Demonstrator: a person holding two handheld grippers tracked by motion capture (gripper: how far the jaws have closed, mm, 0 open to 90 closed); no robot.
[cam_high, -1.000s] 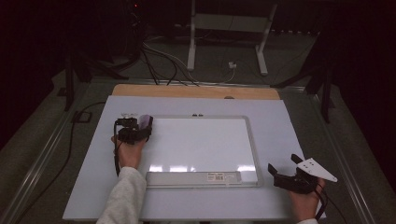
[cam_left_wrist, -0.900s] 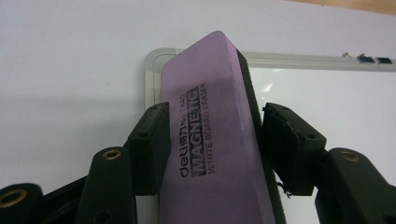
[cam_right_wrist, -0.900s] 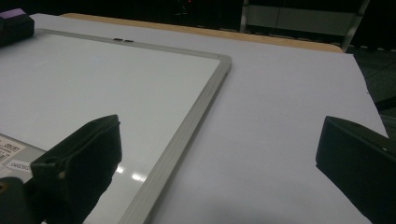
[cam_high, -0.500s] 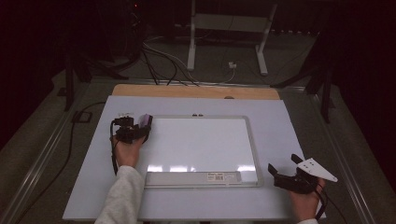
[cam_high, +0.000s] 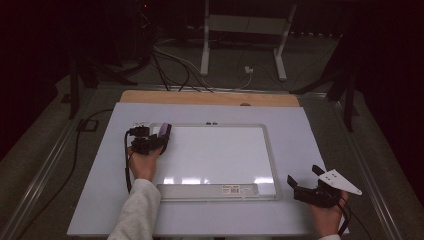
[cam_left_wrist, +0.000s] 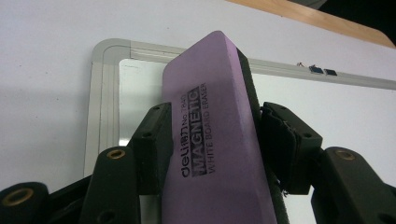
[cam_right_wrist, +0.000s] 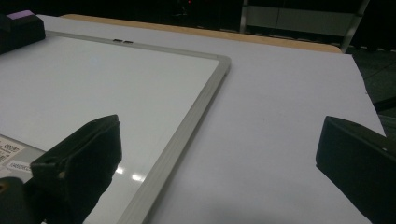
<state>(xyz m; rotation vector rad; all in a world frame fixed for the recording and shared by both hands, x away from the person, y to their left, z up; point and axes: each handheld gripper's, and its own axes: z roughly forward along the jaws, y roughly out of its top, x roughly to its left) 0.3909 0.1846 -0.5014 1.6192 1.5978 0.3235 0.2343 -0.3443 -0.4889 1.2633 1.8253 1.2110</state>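
Observation:
A purple magnetic whiteboard eraser (cam_left_wrist: 215, 130) stands on its edge between the jaws of my left gripper (cam_left_wrist: 215, 112), and both pads press on its sides. In the high view the left gripper (cam_high: 159, 139) holds the eraser (cam_high: 165, 131) over the near-left corner region of the whiteboard (cam_high: 215, 155), close to its top left frame corner. My right gripper (cam_high: 303, 175) rests on the table just right of the board's lower right corner. Its jaws (cam_right_wrist: 219, 149) stand wide apart with nothing between them.
The whiteboard (cam_right_wrist: 93, 79) lies flat on a white table sheet (cam_high: 300, 130), with a label strip along its near edge (cam_high: 210, 190). A wooden table edge (cam_high: 210, 98) runs behind. Cables and a stand's legs (cam_high: 205, 60) lie on the floor beyond.
The left gripper with the eraser has edged slightly to the right, over the board's corner. The right gripper has stayed put.

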